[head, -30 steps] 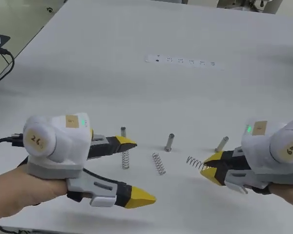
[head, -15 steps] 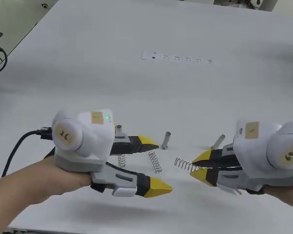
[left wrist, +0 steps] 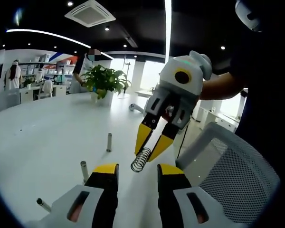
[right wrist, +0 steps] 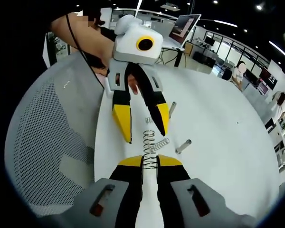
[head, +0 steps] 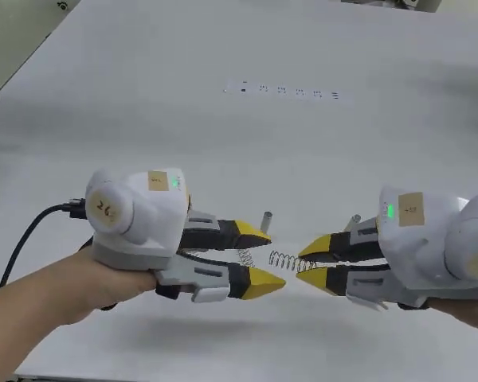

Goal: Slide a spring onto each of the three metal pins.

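Observation:
My right gripper (head: 307,263) is shut on one end of a spring (head: 284,259), which sticks out level toward my left gripper (head: 269,257). The left one is open, its yellow tips just short of the spring's free end. In the left gripper view the spring (left wrist: 139,159) hangs from the right gripper (left wrist: 149,145) just above my own open jaws. In the right gripper view the held spring (right wrist: 149,148) points between the left gripper's spread fingers (right wrist: 122,122). Two metal pins (head: 266,220) (head: 354,220) stand on the table behind the grippers. A loose spring (head: 245,256) lies beside the left jaws.
A white power strip (head: 287,91) lies far back on the white table (head: 143,119). A black cable (head: 32,231) trails from the left gripper. A grey mesh chair (right wrist: 52,142) stands at the table's near edge. Three pins (left wrist: 109,141) (left wrist: 84,170) (left wrist: 42,204) stand in the left gripper view.
Both grippers have closed in on each other above the table. The right one carried its spring leftward, and the left moved right until its open tips reach the spring's end.

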### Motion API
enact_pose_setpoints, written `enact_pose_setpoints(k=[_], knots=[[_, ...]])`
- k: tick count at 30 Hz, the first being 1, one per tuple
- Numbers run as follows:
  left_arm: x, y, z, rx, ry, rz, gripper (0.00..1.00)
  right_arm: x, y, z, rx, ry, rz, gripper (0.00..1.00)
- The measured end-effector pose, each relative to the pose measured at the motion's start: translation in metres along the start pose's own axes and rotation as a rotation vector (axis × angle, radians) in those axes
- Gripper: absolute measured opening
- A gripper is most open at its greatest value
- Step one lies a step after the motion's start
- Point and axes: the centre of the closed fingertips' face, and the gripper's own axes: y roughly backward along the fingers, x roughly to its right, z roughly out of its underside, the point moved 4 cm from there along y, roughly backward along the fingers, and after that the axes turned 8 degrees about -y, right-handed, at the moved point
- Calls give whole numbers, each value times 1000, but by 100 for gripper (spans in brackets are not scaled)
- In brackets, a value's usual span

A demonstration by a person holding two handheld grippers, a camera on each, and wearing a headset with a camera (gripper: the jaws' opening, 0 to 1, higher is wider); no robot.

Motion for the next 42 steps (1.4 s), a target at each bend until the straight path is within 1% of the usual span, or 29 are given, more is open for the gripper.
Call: enact_pose_setpoints(k=[2,5,8,12,13,15,18,22,24,29,35,42], knots=[[0,0,1,-3,-19,2,20,0,-1,0,5,1,-5,7],[0,0,0,2,-21,9,14,-2,-1,-1,14,1,-11,7],[1,0,-1,8,-23,13,13,-3,-1,-3,30,-6,-20,7],[2,1,-2,8,-28,18,9,-4,-1,-6,40,19,-31,7],[2,1,-2,9,-36,20,7,-4,-1,-7,43,21,-33,7],[3,1,-2,9,-33,26,5,-4,-1,-8,47,24,-36,7],[4,0,-4,5,-50,21,4,-4,-1,-8,40,42,-38,7],[5,0,-5,10,-49,25,4,-3,0,-8,44,55,-43,7],[5,0,-6,14,-43,26,3,-3,1,-9,46,66,-42,7],[5,2,-7,18,-30,23,2,-3,2,-11,57,69,-39,8],[9,3,-6,8,-28,40,2,-7,1,-9,53,82,-54,8],[11,3,-7,13,-18,48,2,-9,2,-9,63,90,-62,8]])
